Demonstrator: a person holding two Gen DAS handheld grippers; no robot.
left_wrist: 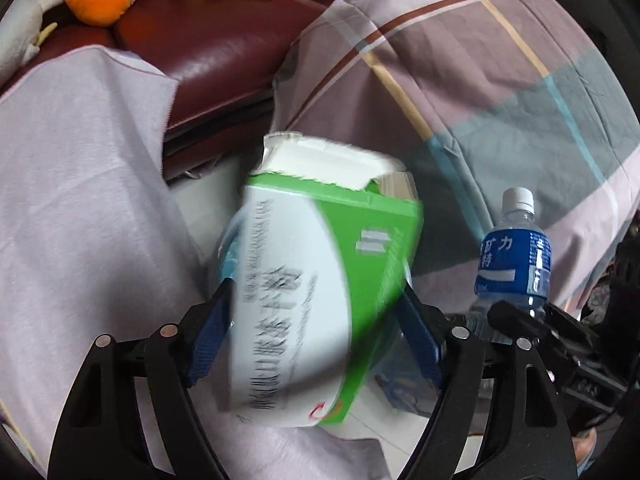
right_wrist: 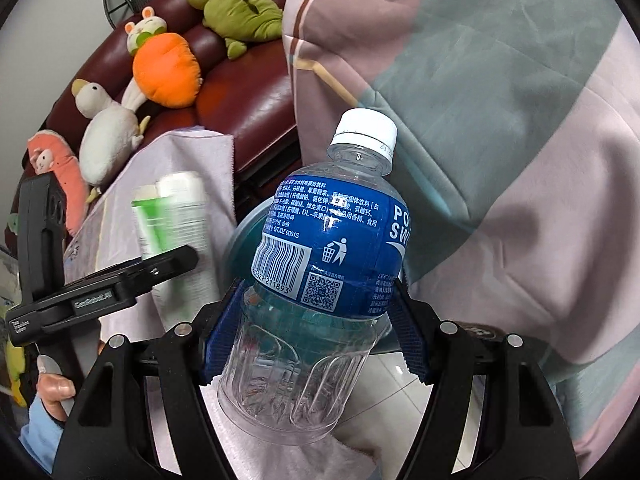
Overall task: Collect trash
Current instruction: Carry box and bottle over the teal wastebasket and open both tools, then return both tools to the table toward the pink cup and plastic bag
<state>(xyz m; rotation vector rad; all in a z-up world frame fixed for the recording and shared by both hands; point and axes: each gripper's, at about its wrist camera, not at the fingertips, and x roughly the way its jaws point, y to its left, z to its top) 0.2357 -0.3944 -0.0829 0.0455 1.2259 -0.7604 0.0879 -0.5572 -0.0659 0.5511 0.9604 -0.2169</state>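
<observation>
A green and white cardboard box (left_wrist: 312, 288) with a torn top sits between my left gripper's (left_wrist: 316, 328) blue pads, blurred from motion; the gripper is shut on it. It also shows in the right wrist view (right_wrist: 176, 232) at the left. My right gripper (right_wrist: 316, 328) is shut on an empty clear plastic bottle (right_wrist: 320, 264) with a blue label and white cap, held upright. The bottle also shows in the left wrist view (left_wrist: 514, 264) at the right. A round teal bin rim (right_wrist: 244, 232) shows behind the bottle.
A dark red leather sofa (left_wrist: 216, 48) with several plush toys (right_wrist: 166, 68) stands behind. A striped blanket (left_wrist: 480, 80) hangs at the right, and a lilac cloth (left_wrist: 80, 200) covers the left. White tiled floor (right_wrist: 384, 384) lies below.
</observation>
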